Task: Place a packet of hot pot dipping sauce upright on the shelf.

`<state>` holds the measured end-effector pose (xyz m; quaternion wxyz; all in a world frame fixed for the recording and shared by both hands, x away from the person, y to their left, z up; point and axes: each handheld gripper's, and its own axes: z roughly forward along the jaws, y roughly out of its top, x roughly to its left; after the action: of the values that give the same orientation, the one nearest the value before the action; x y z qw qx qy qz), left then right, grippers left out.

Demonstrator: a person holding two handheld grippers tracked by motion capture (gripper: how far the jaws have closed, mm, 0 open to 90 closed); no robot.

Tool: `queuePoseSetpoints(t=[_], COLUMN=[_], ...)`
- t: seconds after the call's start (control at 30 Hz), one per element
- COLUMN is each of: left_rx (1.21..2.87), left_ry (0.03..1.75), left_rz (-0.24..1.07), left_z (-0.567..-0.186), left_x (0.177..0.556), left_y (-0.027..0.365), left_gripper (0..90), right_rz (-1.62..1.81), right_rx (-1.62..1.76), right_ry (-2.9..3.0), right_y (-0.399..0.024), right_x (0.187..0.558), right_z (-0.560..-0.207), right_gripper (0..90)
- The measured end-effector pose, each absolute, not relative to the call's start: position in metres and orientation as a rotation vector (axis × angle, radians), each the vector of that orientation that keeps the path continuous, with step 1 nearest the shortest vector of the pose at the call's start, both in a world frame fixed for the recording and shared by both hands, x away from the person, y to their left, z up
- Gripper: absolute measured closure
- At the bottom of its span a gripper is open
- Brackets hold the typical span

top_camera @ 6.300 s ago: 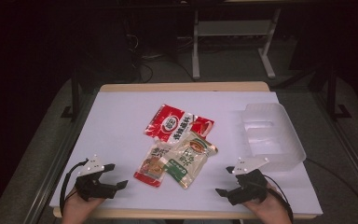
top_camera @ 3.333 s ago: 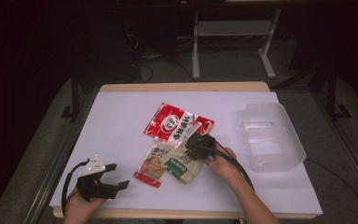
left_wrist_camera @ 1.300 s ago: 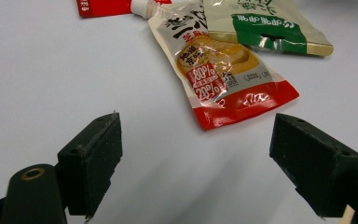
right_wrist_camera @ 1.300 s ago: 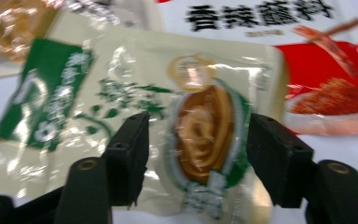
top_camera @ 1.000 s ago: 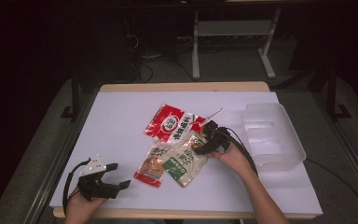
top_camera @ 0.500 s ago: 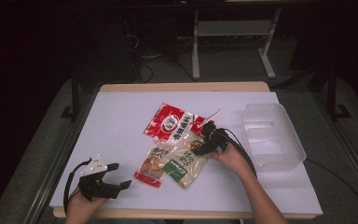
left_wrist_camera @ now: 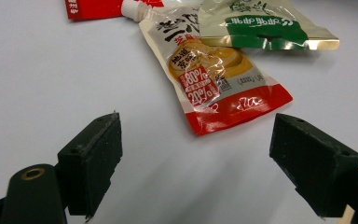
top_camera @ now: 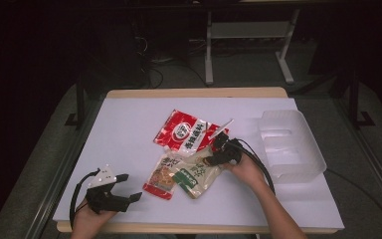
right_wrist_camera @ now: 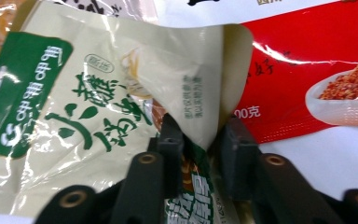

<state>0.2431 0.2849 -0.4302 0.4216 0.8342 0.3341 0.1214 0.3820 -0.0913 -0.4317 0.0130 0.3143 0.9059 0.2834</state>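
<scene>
From above, the right gripper [top_camera: 222,151] pinches the green-and-cream sauce packet [top_camera: 197,173] mid-table, beside the clear plastic tray [top_camera: 298,164]. The left gripper [left_wrist_camera: 200,161] waits wide apart, holding nothing. Up close, only a folded corner [right_wrist_camera: 205,100] is caught, so the packet might slip out.
</scene>
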Motion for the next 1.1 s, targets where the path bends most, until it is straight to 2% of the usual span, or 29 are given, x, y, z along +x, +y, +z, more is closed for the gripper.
queuePoseSetpoints(t=[0.17, 0.27, 0.83, 1.1], left_rx=[2.085, 2.085, 2.069, 2.068], left_ry=[0.828, 0.827, 0.763, 0.737], left_rz=[0.303, 0.301, 0.255, 0.207], left_z=[-0.430, -0.429, -0.414, -0.415], left_x=[0.243, 0.244, 0.252, 0.262], left_y=[0.284, 0.282, 0.258, 0.239], left_gripper=[16.6, 16.6, 16.8, 20.0], right_rz=[0.881, 0.875, 1.018, 1.043], right_rx=[0.945, 0.910, 0.848, 0.820], right_ry=[2.847, 2.843, 2.786, 2.767], right_y=[-0.091, -0.089, -0.100, -0.102], right_x=[0.380, 0.376, 0.360, 0.357], right_z=[-0.427, -0.424, -0.394, -0.379], right_gripper=[83.9, 86.6, 88.6, 88.7])
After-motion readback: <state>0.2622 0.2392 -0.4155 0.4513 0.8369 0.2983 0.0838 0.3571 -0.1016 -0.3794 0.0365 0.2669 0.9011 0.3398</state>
